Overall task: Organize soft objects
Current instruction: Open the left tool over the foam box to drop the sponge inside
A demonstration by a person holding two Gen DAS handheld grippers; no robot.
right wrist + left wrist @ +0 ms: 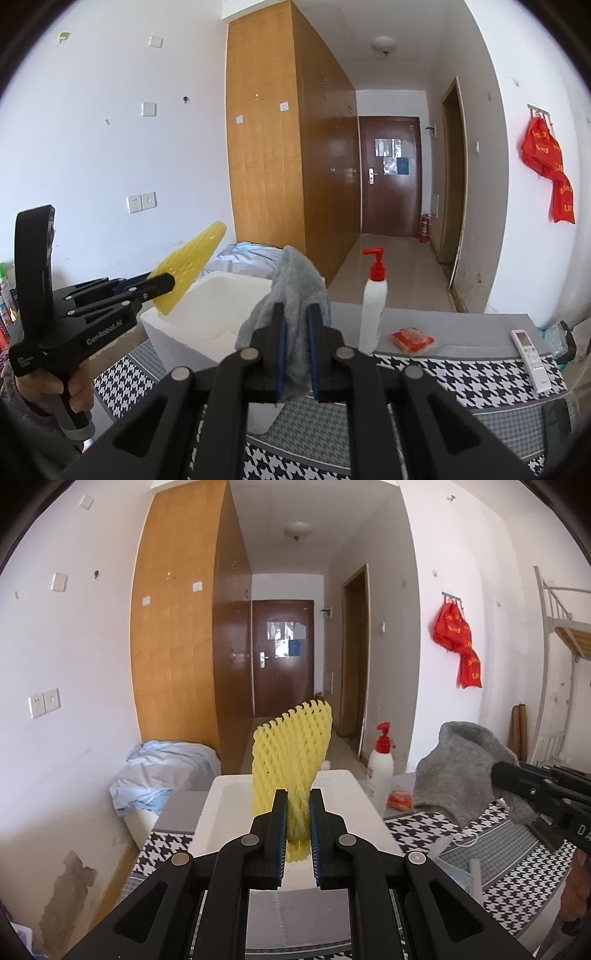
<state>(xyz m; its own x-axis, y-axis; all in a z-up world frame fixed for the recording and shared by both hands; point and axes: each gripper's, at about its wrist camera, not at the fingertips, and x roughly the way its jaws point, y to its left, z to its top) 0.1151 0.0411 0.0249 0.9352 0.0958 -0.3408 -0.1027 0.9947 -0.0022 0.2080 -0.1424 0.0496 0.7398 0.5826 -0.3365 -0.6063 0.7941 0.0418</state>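
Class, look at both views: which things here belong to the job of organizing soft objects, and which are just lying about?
Part of the job:
foam net, held in the left gripper
grey cloth, held in the right gripper
white box, the likely container

Just lying about:
pump bottle
red packet
remote
face mask

A foam box (207,317) is set on the left of a table (461,373). To its right a pump bottle (373,306) is stood, then a packet (412,339), with a remote (530,360) placed farthest right. Bedding (162,771) is heaped behind the box.
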